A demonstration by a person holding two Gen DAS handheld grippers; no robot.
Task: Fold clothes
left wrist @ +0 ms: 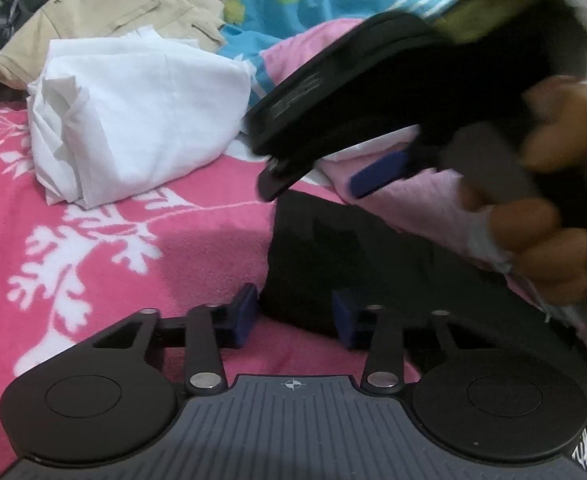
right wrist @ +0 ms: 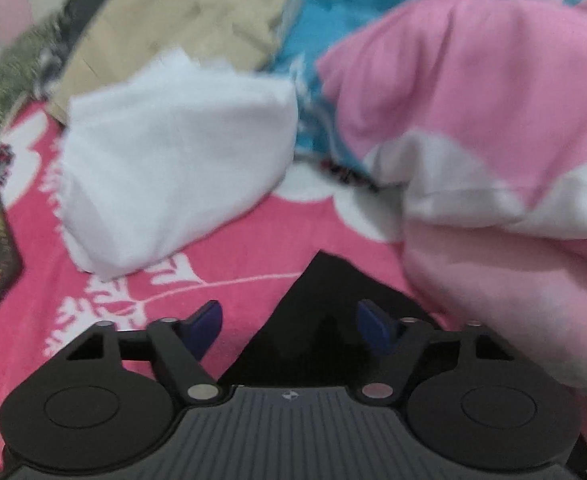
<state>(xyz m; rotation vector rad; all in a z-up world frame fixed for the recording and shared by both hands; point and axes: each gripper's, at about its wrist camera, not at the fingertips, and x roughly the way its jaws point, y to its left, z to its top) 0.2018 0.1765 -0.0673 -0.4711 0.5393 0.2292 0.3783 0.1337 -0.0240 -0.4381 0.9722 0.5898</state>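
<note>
Lying flat: black folded cloth garment (left wrist: 373, 272) on the pink white-flowered blanket (left wrist: 93, 240).
Left gripper (left wrist: 293, 316): jaws parted over the garment's edge, nothing pinched.
Right gripper (right wrist: 289, 328): jaws apart above its corner (view blurred).

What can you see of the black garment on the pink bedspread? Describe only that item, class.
The black garment is dark, matte cloth with no visible print or seams. It lies flat on the pink floral bedspread, one pointed corner toward the white cloth. A pale pink garment overlaps its right side. The left tool straddles its near edge, pads apart; the right tool hangs open over the corner.
</note>
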